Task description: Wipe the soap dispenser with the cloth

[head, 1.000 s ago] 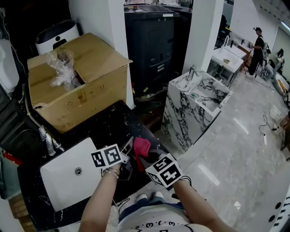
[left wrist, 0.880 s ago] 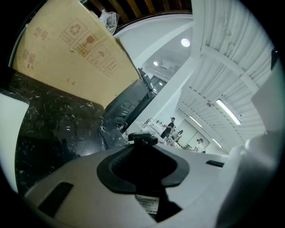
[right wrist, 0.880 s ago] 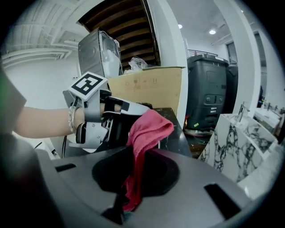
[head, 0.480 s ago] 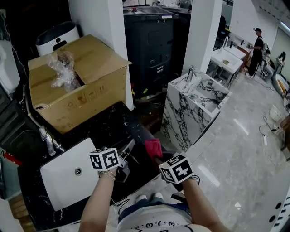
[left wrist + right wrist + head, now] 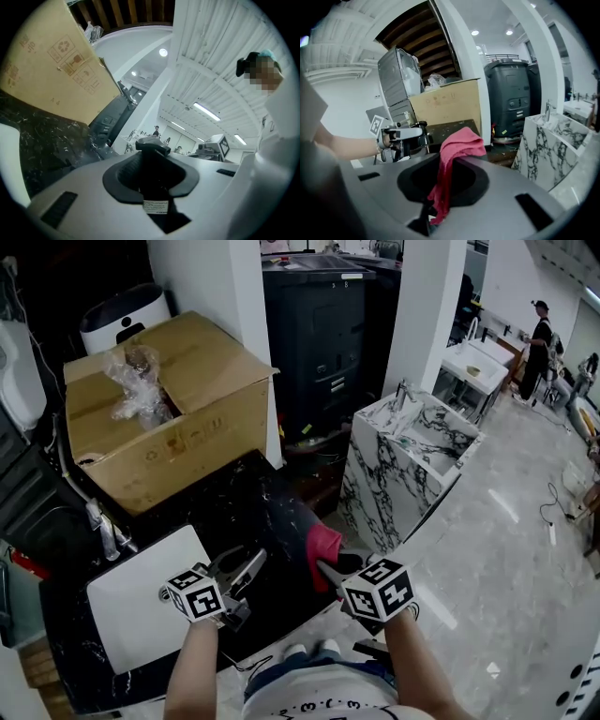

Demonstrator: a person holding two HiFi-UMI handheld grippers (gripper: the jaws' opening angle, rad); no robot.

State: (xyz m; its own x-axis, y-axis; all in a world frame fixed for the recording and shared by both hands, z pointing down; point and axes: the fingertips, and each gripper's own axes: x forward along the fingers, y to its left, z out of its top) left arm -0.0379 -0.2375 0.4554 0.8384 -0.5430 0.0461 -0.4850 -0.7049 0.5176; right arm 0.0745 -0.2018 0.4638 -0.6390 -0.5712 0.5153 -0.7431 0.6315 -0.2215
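1. Bench (image 5: 234, 502): black veined stone, with the items below on or over it.
2. Tap (image 5: 101, 526): metal, at the bench's left edge, behind the basin.
3. Basin (image 5: 131, 606): white, rectangular, set into the front left corner of the bench.
4. Cardboard box (image 5: 159, 418): brown, flaps open, with crumpled clear plastic inside. It stands along the bench's back edge.
5. Left gripper (image 5: 246, 566): over the front edge of the bench, just beside the basin's right side. Its fingers are closed on the soap dispenser.
6. Soap dispenser (image 5: 152, 154): dark bottle with a pump head and a small white label low on the body, clamped between the left fingers. Whether it touches the bench cannot be told.
7. Cloth (image 5: 457, 145): pink-red and bunched, hanging over the tips of the right gripper near the bench's front right corner. It is to the right of the soap dispenser and apart from it.
8. Right gripper (image 5: 330, 568): at the front right corner of the bench. Its fingers are pinched on the cloth.
9. Marble-patterned unit (image 5: 403, 465): white with black veins, on the floor to the right of the bench.
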